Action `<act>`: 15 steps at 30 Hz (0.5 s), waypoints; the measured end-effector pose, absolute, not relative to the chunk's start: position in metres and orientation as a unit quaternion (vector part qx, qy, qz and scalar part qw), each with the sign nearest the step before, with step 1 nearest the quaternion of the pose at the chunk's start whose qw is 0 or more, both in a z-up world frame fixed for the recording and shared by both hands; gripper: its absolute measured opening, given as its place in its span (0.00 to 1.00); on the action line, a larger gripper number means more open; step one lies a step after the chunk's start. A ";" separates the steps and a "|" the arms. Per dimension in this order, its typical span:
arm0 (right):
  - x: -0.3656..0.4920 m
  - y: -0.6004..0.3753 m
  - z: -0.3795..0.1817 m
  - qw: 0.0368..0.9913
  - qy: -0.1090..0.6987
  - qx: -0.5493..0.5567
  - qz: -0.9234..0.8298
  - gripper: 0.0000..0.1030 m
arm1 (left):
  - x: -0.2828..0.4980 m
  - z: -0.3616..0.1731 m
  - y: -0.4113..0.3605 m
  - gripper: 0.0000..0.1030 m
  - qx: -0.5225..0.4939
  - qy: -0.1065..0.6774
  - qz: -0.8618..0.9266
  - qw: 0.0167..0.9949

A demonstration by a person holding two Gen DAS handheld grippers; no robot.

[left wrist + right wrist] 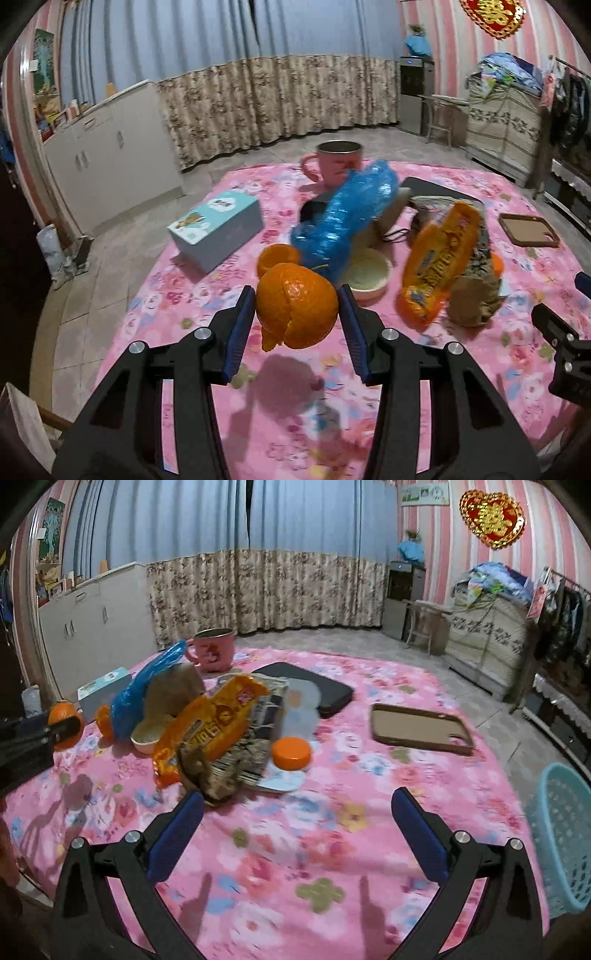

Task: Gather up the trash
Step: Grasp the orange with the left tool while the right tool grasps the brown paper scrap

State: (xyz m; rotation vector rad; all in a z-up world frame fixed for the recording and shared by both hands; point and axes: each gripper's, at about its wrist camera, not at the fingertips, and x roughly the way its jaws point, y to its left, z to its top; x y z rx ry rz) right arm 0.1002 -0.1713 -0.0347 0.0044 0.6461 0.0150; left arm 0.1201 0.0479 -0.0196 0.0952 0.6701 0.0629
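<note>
My left gripper (pixel 297 308) is shut on a curled orange peel (pixel 299 310) and holds it above the pink floral table (pixel 258 424). Another peel piece (pixel 277 256) lies behind it. A blue plastic bag (pixel 343 218), an orange snack wrapper (pixel 439 258) and crumpled brown paper (pixel 476 299) lie in a heap beyond. My right gripper (pixel 297 812) is open and empty above the table, just right of the brown paper (pixel 207 771) and the orange wrapper (pixel 207 727). The held peel also shows in the right wrist view (pixel 66 720). A light blue mesh basket (pixel 561 834) stands at the table's right edge.
A tissue box (pixel 218 229), a pink mug (pixel 338 160), a white bowl (pixel 369 275), a black pad (pixel 314 686), a brown phone case (pixel 421 727) and an orange lid (pixel 291 753) are on the table. Cabinets stand left, a dresser right.
</note>
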 end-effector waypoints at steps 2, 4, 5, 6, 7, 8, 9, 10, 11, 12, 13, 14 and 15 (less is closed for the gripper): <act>0.108 -0.164 -0.036 0.947 0.320 0.005 0.017 0.95 | 0.120 -0.017 0.057 0.44 0.029 0.326 0.030 0.944; 0.114 -0.156 -0.038 0.947 0.321 0.002 0.025 0.93 | 0.122 -0.017 0.062 0.44 0.018 0.328 0.032 0.944; 0.117 -0.151 -0.041 0.945 0.325 -0.002 0.029 0.88 | 0.122 -0.018 0.064 0.44 0.018 0.328 0.033 0.944; 0.121 -0.147 -0.043 0.943 0.331 -0.006 0.034 0.83 | 0.123 -0.018 0.065 0.44 0.019 0.329 0.035 0.944; 0.124 -0.143 -0.046 0.941 0.336 -0.008 0.039 0.81 | 0.124 -0.019 0.067 0.44 0.021 0.329 0.037 0.944; 0.128 -0.140 -0.048 0.938 0.343 -0.008 0.041 0.77 | 0.123 -0.019 0.068 0.44 0.023 0.327 0.040 0.944; 0.130 -0.138 -0.050 0.937 0.347 -0.007 0.044 0.75 | 0.124 -0.019 0.070 0.44 0.021 0.327 0.041 0.944; 0.132 -0.136 -0.052 0.935 0.351 -0.003 0.046 0.75 | 0.124 -0.018 0.072 0.44 0.018 0.326 0.042 0.944; 0.133 -0.135 -0.052 0.935 0.351 -0.001 0.046 0.75 | 0.125 -0.018 0.074 0.44 0.013 0.326 0.043 0.944; 0.133 -0.133 -0.051 0.935 0.351 0.001 0.048 0.75 | 0.125 -0.018 0.076 0.44 0.010 0.326 0.044 0.944; 0.133 -0.130 -0.051 0.936 0.350 0.001 0.050 0.75 | 0.126 -0.019 0.078 0.44 0.008 0.327 0.045 0.944; 0.134 -0.128 -0.052 0.935 0.350 -0.001 0.049 0.75 | 0.127 -0.019 0.080 0.44 0.006 0.329 0.048 0.943; 0.136 -0.125 -0.053 0.934 0.354 -0.008 0.046 0.75 | 0.127 -0.020 0.080 0.44 0.004 0.331 0.049 0.942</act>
